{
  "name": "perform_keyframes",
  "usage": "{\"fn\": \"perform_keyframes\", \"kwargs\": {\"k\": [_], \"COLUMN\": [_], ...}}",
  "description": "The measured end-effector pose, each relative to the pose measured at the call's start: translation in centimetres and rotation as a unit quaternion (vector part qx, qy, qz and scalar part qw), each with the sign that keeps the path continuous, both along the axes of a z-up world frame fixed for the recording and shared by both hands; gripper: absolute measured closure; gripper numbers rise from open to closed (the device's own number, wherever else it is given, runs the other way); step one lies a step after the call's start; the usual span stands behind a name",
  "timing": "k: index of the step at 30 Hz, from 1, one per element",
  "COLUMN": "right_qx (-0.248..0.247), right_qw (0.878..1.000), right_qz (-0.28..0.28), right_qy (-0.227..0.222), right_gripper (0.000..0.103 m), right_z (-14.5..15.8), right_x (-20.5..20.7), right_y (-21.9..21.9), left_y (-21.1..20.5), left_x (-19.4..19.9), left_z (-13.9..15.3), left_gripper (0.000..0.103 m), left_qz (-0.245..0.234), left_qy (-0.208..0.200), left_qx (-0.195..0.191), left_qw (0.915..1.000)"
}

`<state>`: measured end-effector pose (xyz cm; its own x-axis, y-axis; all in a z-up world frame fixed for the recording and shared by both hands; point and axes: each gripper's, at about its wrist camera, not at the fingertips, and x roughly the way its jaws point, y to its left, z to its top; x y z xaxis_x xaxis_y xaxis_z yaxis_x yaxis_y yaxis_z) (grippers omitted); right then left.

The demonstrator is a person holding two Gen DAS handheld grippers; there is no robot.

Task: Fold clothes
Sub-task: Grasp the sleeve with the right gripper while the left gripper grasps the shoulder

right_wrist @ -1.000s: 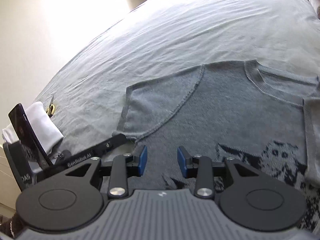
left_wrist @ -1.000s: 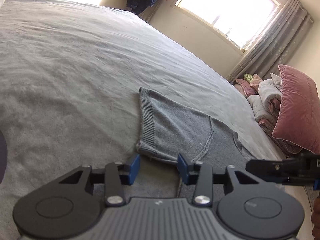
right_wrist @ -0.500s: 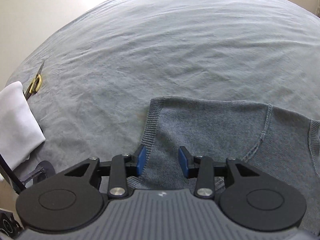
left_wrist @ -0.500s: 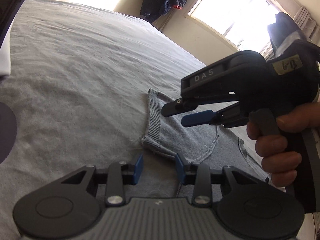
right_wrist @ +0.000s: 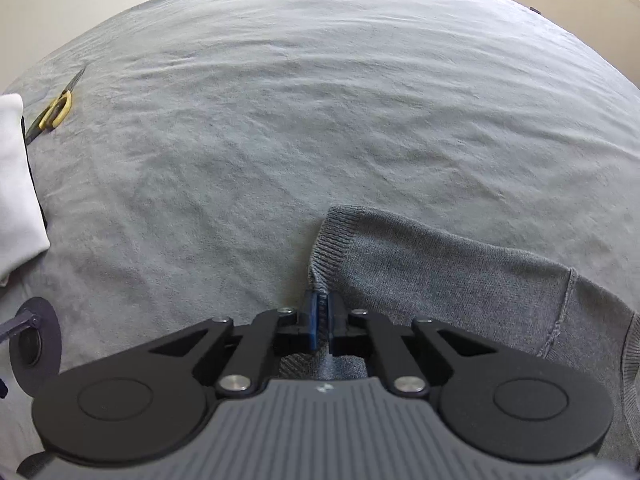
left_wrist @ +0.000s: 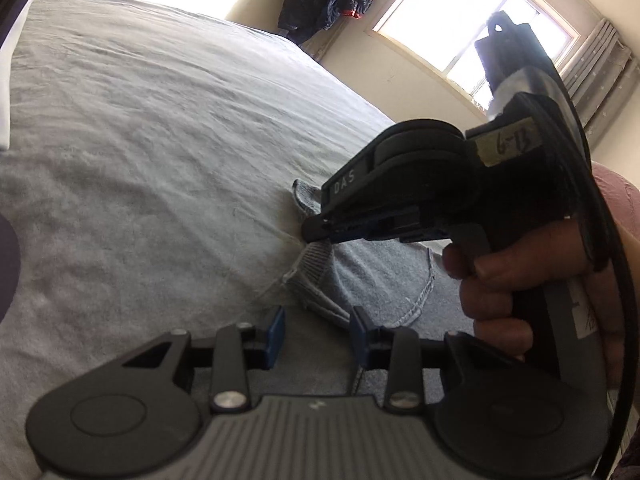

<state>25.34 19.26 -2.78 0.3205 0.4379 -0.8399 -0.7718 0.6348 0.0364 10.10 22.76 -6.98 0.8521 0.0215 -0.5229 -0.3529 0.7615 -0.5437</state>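
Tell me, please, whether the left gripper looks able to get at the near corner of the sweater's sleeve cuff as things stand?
Probably yes. The left gripper stands open just short of the grey sweater's sleeve cuff, with only bedsheet between. The right gripper is shut on the cuff farther along, leaving the near corner free.

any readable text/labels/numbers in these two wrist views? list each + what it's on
"DAS": white letters on the side of the right hand-held gripper, seen in the left wrist view.
"6-13", handwritten and the last digits uncertain: on a tape label on that gripper's body.
Dark marks on the white sticker on its handle: cut off, not readable.
Small mark on the ribbed housing in the right wrist view: too small to read.
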Motion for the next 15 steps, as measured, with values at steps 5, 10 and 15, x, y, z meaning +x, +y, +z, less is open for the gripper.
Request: {"fn": "perform_keyframes", "kwargs": {"k": [5, 10, 15], "right_qx": [0.081, 0.156, 0.197], "right_qw": [0.995, 0.983, 0.97], "right_qz": [-0.047, -0.089, -0.136], "right_qy": [0.025, 0.032, 0.036], "right_gripper": [0.098, 0.098, 0.098], "right_z": [1.7, 3.9, 4.6], "right_x": [1.0, 1.5, 1.8], "right_y": [-4.0, -9.0, -14.4], "left_y": [-0.4, -1.8, -3.1], "left_x": [0.2, 0.2, 0.1], "left_z": [0.4, 1.2, 2.0], "left_gripper": [0.067, 0.067, 0.067], "left_qz": [-0.037, -0.102, -0.163], "left_qy": [-0.02, -0.043, -0.061], "left_qx": [-0.01, -0.008, 0.002], "left_qw": [0.9991, 0.9938, 0.9848]}}
